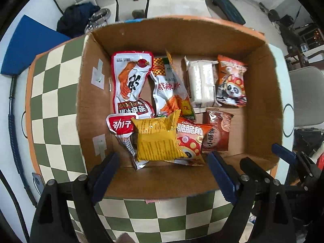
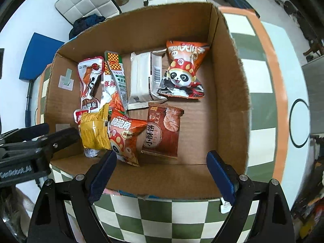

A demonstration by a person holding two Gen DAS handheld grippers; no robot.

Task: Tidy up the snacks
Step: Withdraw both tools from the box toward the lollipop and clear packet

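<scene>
Here, 8 snack packets are seen lying inside a cardboard box [image 1: 261, 93] on the checkered surface [image 1: 56, 93].
The jaws of the left gripper [image 1: 162, 172] and right gripper [image 2: 162, 170] are held apart, empty, above the box's near edge; a yellow packet [image 1: 156, 137] lies atop others near its near-left corner.

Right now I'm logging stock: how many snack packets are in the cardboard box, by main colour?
Red-and-white pouches: 3
Orange cartoon bags: 2
Yellow packet: 1
White packet: 1
Brown packet: 1
Total: 8
</scene>
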